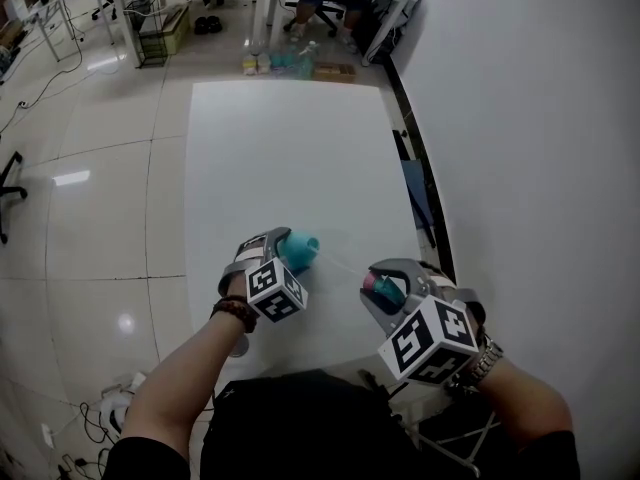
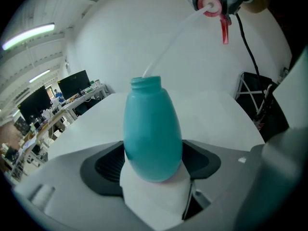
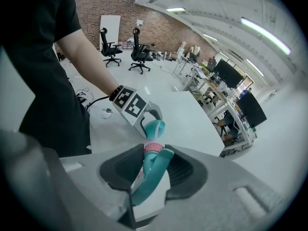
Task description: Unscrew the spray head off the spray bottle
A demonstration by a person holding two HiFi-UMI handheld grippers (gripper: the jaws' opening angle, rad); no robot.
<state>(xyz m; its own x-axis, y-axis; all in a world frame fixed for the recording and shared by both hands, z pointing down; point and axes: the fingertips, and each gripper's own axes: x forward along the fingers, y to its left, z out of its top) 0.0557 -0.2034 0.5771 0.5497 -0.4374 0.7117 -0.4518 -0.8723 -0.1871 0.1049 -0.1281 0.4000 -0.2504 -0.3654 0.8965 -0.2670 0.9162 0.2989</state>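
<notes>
Two grippers work above one white table [image 1: 290,158], each carrying one marker cube.

The left gripper [image 1: 280,249] is clenched on the single teal spray bottle [image 2: 153,129]. Its two dark pads sit against the bottle's rounded sides, and the bottle points straight out ahead of the jaws, neck farthest from them. The neck is open, with no head on it. A beaded bracelet [image 1: 236,313] circles the wrist behind this gripper.

One thin clear tube [image 2: 173,44] runs from the bottle's mouth across the gap toward the other gripper. Whether its end is inside the neck or just at the rim cannot be told.

The tube's far end joins the one spray head [image 3: 151,170], which is off the bottle and well apart from it. The right gripper [image 1: 386,290] grasps this head. Its teal body is pinched between the two jaws, and its pink collar [image 3: 153,148] is just beyond them, facing the bottle. A metal watch [image 1: 487,360] sits on the wrist behind this gripper.

Far beyond the right gripper's jaws stand two black office chairs [image 3: 111,41].
</notes>
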